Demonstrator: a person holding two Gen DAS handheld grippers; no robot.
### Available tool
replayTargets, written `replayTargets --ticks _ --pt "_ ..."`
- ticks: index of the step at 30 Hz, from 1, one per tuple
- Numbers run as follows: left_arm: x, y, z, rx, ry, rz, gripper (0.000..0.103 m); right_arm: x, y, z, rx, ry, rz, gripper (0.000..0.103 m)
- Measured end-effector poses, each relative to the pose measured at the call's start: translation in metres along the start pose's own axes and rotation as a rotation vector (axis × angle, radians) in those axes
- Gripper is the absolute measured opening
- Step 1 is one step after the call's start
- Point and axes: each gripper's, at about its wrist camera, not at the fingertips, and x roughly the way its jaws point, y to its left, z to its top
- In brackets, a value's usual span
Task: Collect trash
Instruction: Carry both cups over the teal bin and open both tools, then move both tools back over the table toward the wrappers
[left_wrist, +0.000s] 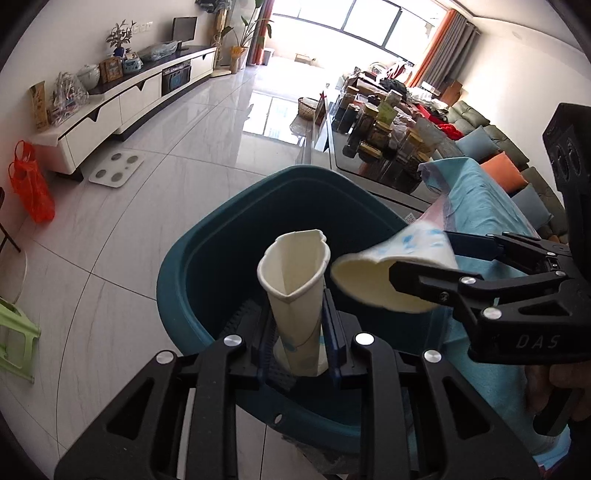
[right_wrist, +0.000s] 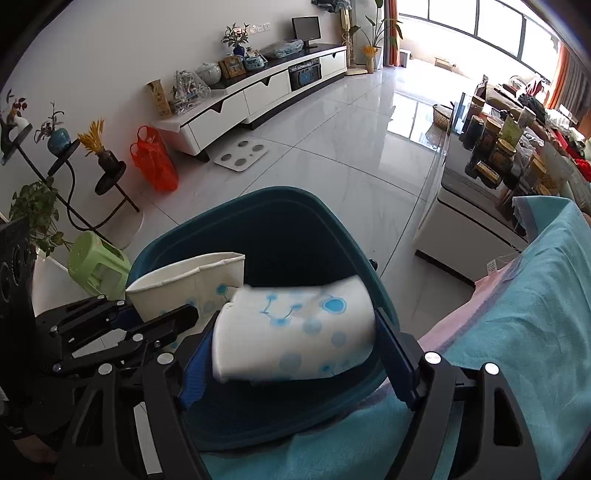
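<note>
A dark teal trash bin (left_wrist: 177, 280) stands on the floor beside a table with a blue cloth; it also shows in the right wrist view (right_wrist: 280, 221). My left gripper (left_wrist: 295, 332) is shut on a squashed white paper cup (left_wrist: 295, 280), held upright over the bin's opening. My right gripper (right_wrist: 295, 350) is shut on a second white paper cup with blue dots (right_wrist: 295, 328), lying sideways over the bin. In the left wrist view the right gripper (left_wrist: 424, 266) and its cup (left_wrist: 373, 277) sit just right of the left cup. The left cup (right_wrist: 188, 284) also shows in the right wrist view.
The blue cloth (right_wrist: 517, 314) covers the table edge right of the bin. A low table with jars (left_wrist: 373, 140) stands beyond. A green stool (right_wrist: 98, 266), an orange bag (right_wrist: 153, 162), a white scale (right_wrist: 242, 153) and a TV cabinet (right_wrist: 258, 96) sit on or along the tiled floor.
</note>
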Motion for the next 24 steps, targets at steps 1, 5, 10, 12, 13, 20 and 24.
replayTargets --ticks 1,5,10,12,13,20,24 --pt "0.001 0.0 0.0 -0.005 0.0 0.003 0.024 0.002 -0.001 0.0 0.002 0.006 0.007 0.079" --pt "0.004 0.001 0.002 -0.033 -0.015 0.016 0.052 0.002 -0.007 0.0 0.022 -0.002 0.011 0.083" --pt "-0.005 -0.002 0.006 -0.022 -0.052 0.039 0.072 -0.007 -0.02 -0.003 0.08 -0.051 0.024 0.083" --pt "-0.012 -0.002 0.007 -0.023 -0.068 0.052 0.078 -0.014 -0.025 -0.006 0.102 -0.084 0.02 0.084" --pt "-0.015 -0.002 0.007 -0.021 -0.077 0.051 0.08 -0.017 -0.028 -0.008 0.107 -0.098 0.017 0.085" --pt "-0.046 0.0 0.012 -0.022 -0.156 0.09 0.097 -0.049 -0.048 -0.019 0.156 -0.215 0.013 0.09" --pt "-0.069 -0.002 0.016 -0.013 -0.216 0.107 0.097 -0.071 -0.054 -0.026 0.176 -0.29 -0.003 0.095"
